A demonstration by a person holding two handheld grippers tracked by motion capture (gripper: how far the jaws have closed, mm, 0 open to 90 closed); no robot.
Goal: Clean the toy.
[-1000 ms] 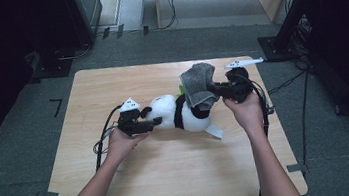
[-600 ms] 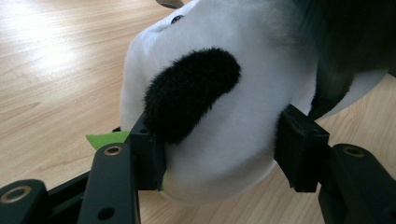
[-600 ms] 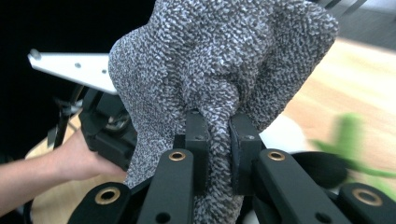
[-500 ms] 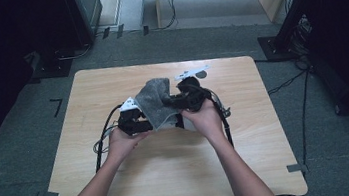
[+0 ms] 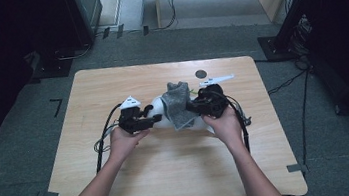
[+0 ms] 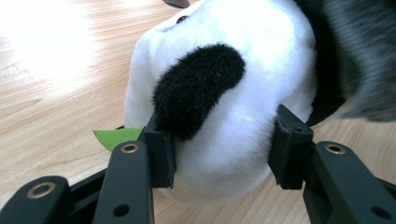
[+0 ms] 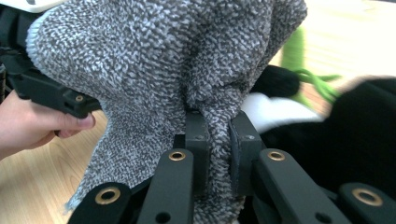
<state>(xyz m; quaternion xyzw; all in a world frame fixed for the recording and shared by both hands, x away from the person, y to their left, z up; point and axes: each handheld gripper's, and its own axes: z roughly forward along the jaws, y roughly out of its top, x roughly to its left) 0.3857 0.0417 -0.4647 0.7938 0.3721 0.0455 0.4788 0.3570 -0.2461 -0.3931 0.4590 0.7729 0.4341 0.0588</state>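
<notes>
Table (image 5: 122, 185): a wooden top was seen, with the plush panda lying near its middle.
Left gripper (image 5: 153, 122): it was held just left of the plush panda (image 5: 160, 111), pointed toward it; its jaws had just been closing, and the white, black-patched body (image 6: 224, 116) was pressed between the two pads.
Green leaf (image 6: 116, 137): a felt piece was seen just beside the panda, at the left pad.
Plush panda: it was laid on the table between the two grippers, partly covered.
Grey cloth (image 5: 177, 105): it was draped over the right part of the panda, its lower edge hanging toward the person.
Right gripper (image 5: 192, 107): it was held just right of the panda, pinched tight on a fold of the grey cloth (image 7: 219, 140).
</notes>
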